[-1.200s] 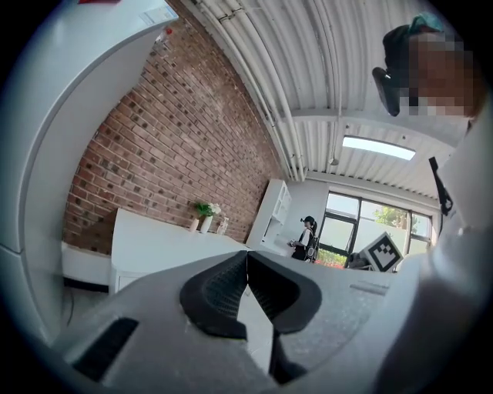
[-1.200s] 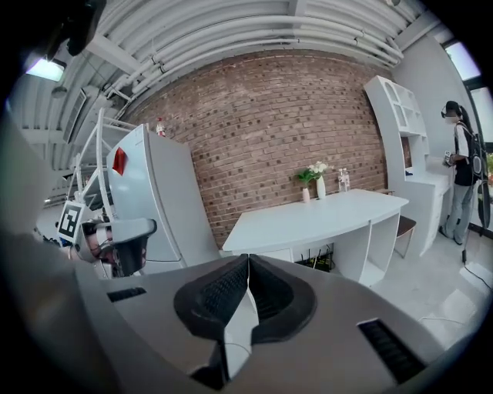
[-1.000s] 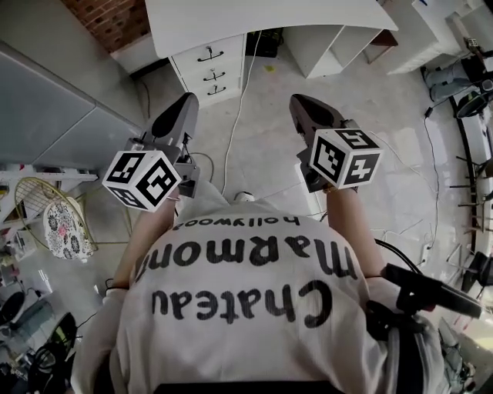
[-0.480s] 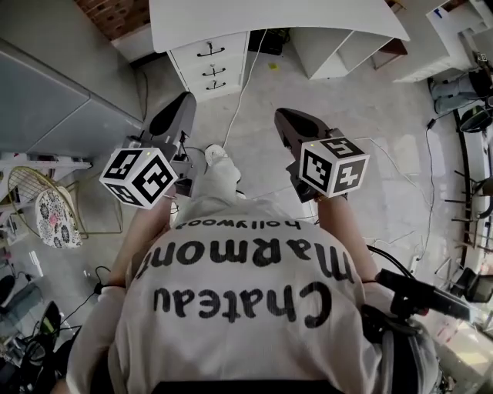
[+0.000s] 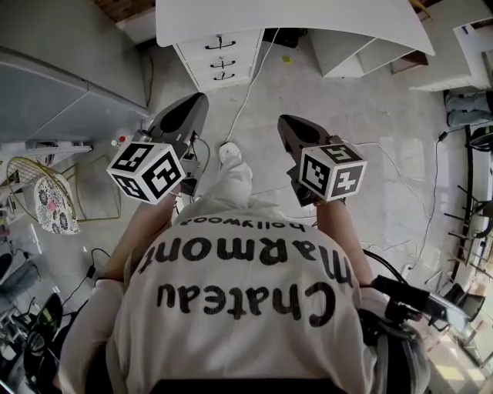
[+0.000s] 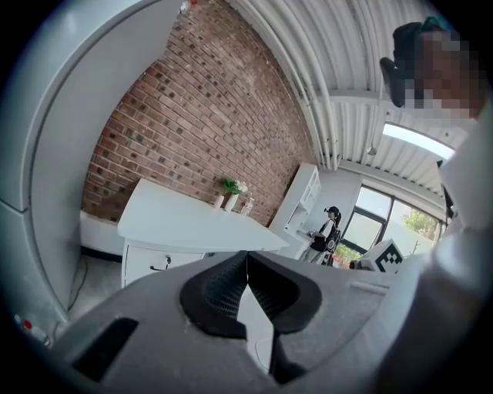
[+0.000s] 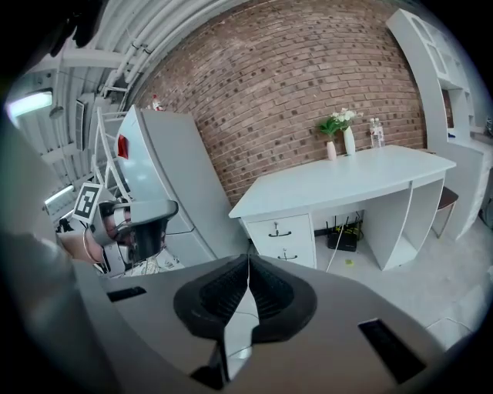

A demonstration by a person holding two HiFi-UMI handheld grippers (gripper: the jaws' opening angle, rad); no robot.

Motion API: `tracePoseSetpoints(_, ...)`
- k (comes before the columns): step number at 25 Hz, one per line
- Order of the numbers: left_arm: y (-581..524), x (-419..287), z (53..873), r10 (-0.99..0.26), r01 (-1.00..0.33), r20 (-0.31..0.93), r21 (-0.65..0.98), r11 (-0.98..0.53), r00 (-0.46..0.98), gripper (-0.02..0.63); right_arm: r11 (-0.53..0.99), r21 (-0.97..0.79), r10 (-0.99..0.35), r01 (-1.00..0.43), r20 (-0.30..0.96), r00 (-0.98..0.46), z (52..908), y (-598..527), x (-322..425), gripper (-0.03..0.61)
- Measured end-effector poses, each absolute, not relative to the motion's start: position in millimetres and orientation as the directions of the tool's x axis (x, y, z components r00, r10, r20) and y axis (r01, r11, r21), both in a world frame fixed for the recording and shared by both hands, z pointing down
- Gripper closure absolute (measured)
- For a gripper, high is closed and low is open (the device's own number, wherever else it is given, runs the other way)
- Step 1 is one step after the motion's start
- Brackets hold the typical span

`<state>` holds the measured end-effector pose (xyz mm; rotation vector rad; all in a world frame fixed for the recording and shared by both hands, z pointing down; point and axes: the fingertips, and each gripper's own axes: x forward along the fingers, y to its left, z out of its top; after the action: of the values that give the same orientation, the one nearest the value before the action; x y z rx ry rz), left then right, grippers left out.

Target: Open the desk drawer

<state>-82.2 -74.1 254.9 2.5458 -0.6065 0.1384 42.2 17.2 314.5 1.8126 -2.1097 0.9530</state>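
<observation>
A white desk [image 5: 293, 19] stands ahead, with a stack of three drawers [image 5: 219, 58] under its left end. Every drawer is closed and has a dark handle. My left gripper [image 5: 196, 104] is held over the floor, well short of the drawers, jaws shut and empty. My right gripper [image 5: 286, 123] hangs beside it, also shut on nothing. In the right gripper view the drawers [image 7: 281, 238] lie beyond the closed right gripper [image 7: 248, 260]. The left gripper view shows the top drawer [image 6: 158, 265] past the closed left gripper [image 6: 246, 254].
A tall grey cabinet [image 5: 69, 85] lines the left side. A white cable [image 5: 246, 77] runs across the floor from the desk. White shelving [image 5: 462, 46] stands at the right. A wire basket [image 5: 38, 200] sits at the left. Two vases [image 7: 339, 138] stand on the desk.
The person has stepped forward, one shoe now showing between the grippers. Both grippers stay shut and have shifted slightly with the body.
</observation>
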Motion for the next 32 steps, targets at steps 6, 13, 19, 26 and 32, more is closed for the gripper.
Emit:
tracePoseSetpoints(6, -117.1, -48.9, 267.5, -0.392, -0.44, 0.202, 0.476, -0.761, 0.898, 0.598, 0.015, -0.34, -0.796, -0.94, 0.565, -0.217, 329.2, -22.5, 68.3, 0.565)
tracePoseSetpoints(13, -179.9, -17.0, 261.8, -0.413, -0.434, 0.152, 0.463, -0.772, 0.898, 0.598, 0.039, -0.344, -0.812, -0.938, 0.536, -0.23, 320.3, -91.8, 104.6, 0.565)
tracePoseSetpoints(19, -230.0, -19.1, 269.8, -0.464, -0.482, 0.165, 0.476, -0.736, 0.87, 0.598, 0.142, -0.338, -0.795, -0.93, 0.521, -0.31, 323.7, -153.6, 105.1, 0.565)
tracePoseSetpoints(26, -256.6, -34.7, 294.2, -0.488, -0.511, 0.185, 0.483, -0.711, 0.853, 0.598, 0.279, -0.303, -0.731, -0.911, 0.549, -0.406, 355.5, -203.0, 85.4, 0.564)
tracePoseSetpoints(32, -238.1, -51.0, 335.9, -0.551, -0.598, 0.255, 0.487, -0.636, 0.794, 0.598, 0.418, -0.275, -0.589, -0.866, 0.644, -0.489, 410.6, -193.1, 73.7, 0.564)
